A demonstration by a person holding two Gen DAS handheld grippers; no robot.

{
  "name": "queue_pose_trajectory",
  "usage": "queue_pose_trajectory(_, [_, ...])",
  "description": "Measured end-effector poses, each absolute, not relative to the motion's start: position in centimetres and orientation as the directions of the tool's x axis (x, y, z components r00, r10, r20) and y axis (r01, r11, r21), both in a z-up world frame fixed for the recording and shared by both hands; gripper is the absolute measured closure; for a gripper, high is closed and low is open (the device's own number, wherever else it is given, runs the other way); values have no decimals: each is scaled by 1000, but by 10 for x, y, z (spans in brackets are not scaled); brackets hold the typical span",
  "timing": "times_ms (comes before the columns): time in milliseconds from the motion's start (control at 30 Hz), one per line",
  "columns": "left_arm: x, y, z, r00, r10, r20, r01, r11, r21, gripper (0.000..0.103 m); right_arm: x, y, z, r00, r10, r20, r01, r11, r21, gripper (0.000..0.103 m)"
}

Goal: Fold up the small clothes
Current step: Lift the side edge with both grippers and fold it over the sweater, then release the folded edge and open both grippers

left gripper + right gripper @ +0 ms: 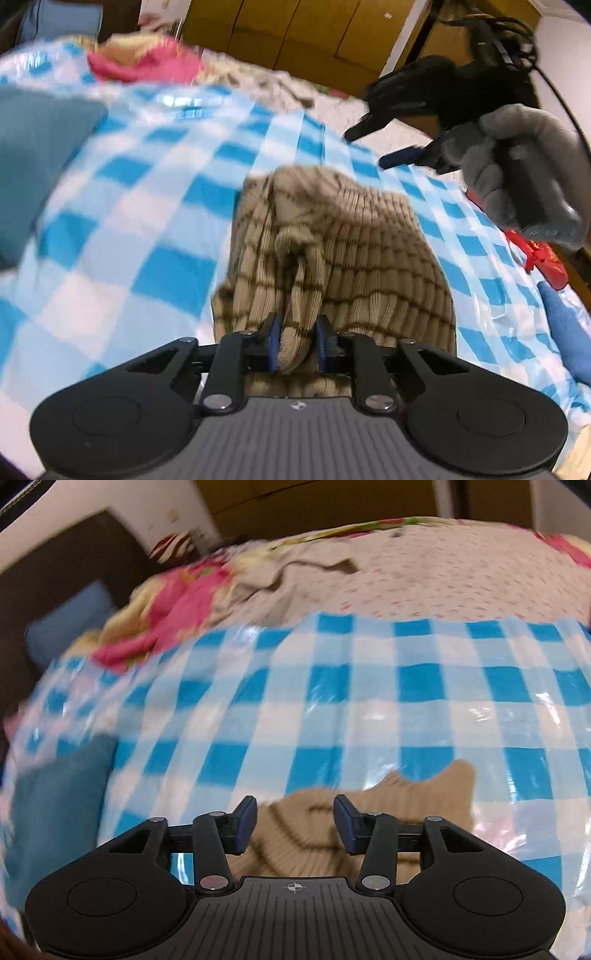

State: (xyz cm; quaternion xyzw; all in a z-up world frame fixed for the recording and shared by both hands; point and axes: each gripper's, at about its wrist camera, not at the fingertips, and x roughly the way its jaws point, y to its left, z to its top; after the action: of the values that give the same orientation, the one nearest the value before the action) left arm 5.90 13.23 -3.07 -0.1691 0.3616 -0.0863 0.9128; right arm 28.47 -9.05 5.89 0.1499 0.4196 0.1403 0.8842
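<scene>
Lying bunched on the blue checked sheet (pixel 155 206), the beige striped knit garment (pixel 354 251) runs lengthwise away from the left gripper (pixel 297 343), which pinches one fold. The right gripper (pixel 294 823) hovers released above it.

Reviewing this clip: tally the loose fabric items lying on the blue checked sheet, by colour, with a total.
Tan striped knit garment: 1
Teal folded cloth: 1
Red item at the sheet's edge: 1
Blue item at the right edge, only partly in view: 1
Total: 4, all on the blue checked sheet
</scene>
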Motion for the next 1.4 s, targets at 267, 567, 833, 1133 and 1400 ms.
queue_pose_trajectory(267, [52,137,-28,736,-288,-613,21,914,-404,75,309,-84,42,540,395,-744,-323,913,250,44])
queue_pose_trajectory(567, [59,127,-29,738,-263,-622,22,930,-366,67,315,-43,19,423,471,-774,-580,797,167,44])
queue_pose_trajectory(833, [44,132,-17,783,-233,-577,-1,927,-375,81,291,-47,45,487,504,-713,-595,789,151,89])
queue_pose_trajectory(1133, [45,131,-29,716,-177,-675,-61,948,-313,81,301,-6,35,500,501,-706,-582,798,153,85])
queue_pose_trajectory(1400, [30,132,-14,705,-162,-690,-32,965,-260,80,290,-40,48,573,539,-617,-501,826,256,81])
